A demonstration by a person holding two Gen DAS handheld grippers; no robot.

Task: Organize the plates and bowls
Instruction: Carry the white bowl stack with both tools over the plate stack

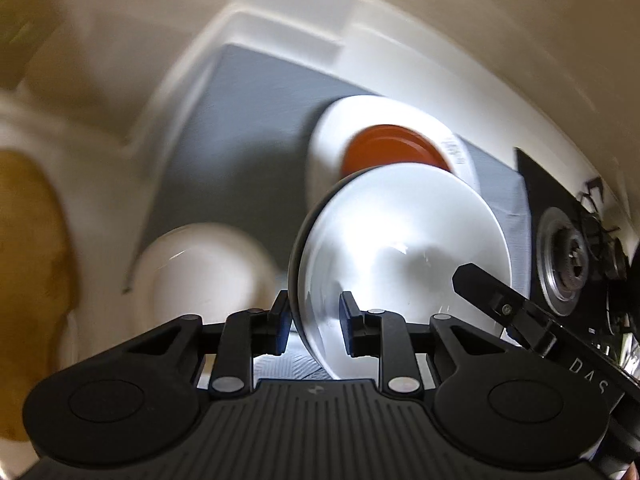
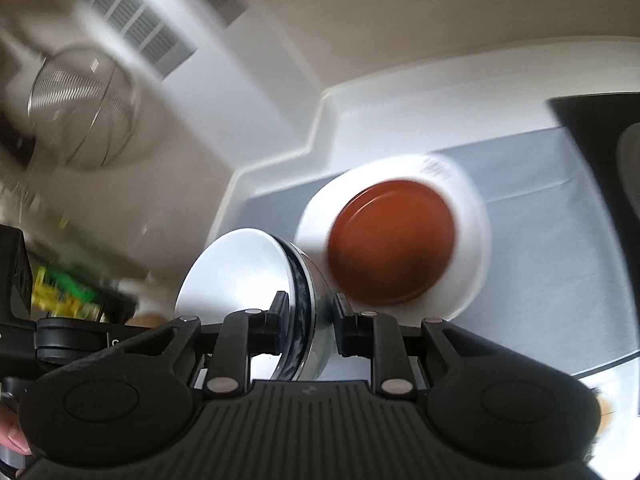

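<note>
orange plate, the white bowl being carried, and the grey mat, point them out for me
orange plate (image 2: pixel 394 240), right wrist view, middle of its face
white bowl (image 1: pixel 400 240), left wrist view, its inner surface
grey mat (image 1: pixel 248 120), left wrist view, a bare part

A white bench (image 1: pixel 256 28) with a raised back edge is seen against a cream wall (image 1: pixel 480 20), and a grey mat (image 1: pixel 248 120) is spread over it. At the right of the mat a black hob (image 1: pixel 560 208) with a metal gas burner (image 1: pixel 568 260) is set. In the right wrist view a white slatted vent (image 2: pixel 136 28) is shown high on the left, and a wire-mesh strainer (image 2: pixel 80 100) is blurred beneath it. Bright light is reflected from the bench's white edge (image 2: pixel 320 128).
</note>
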